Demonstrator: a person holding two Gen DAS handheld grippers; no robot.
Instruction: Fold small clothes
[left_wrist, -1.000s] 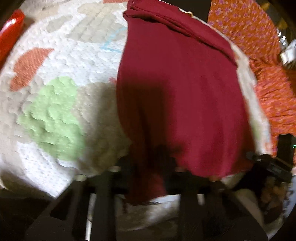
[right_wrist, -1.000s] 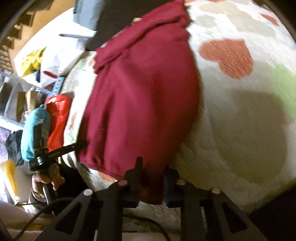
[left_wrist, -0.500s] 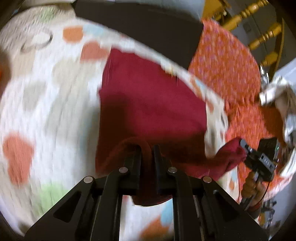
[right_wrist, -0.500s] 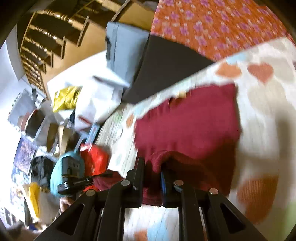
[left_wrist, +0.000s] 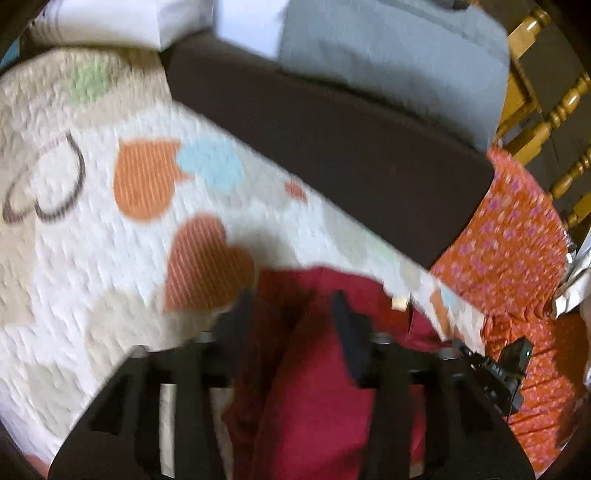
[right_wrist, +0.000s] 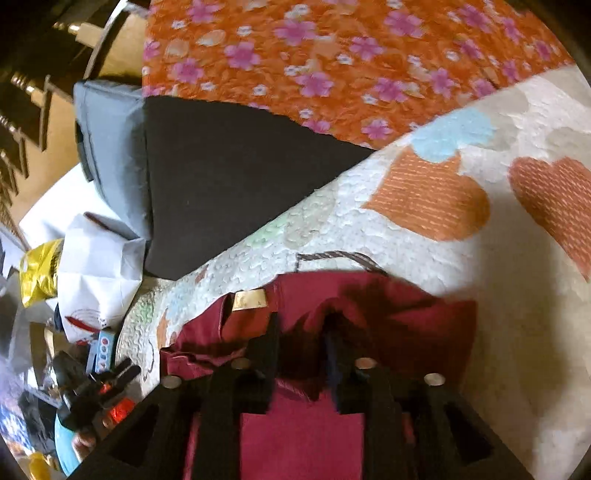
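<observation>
Both grippers, left (left_wrist: 295, 314) and right (right_wrist: 301, 332), jaws spread, over maroon garment (right_wrist: 388, 314) on quilt (right_wrist: 424, 258), gripping nothing.

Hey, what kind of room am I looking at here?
Probably a lived-in home room, perhaps a bedroom. A quilted heart-print blanket serves as the folding surface, an orange floral bedspread lies beside it, and turned wooden railings stand behind.

A lived-in home: a heart-patterned quilt (left_wrist: 92, 258) beside an orange floral bedspread (right_wrist: 332, 62), turned wooden stair balusters (left_wrist: 554, 118), and cluttered bags (right_wrist: 96, 273) alongside.
</observation>
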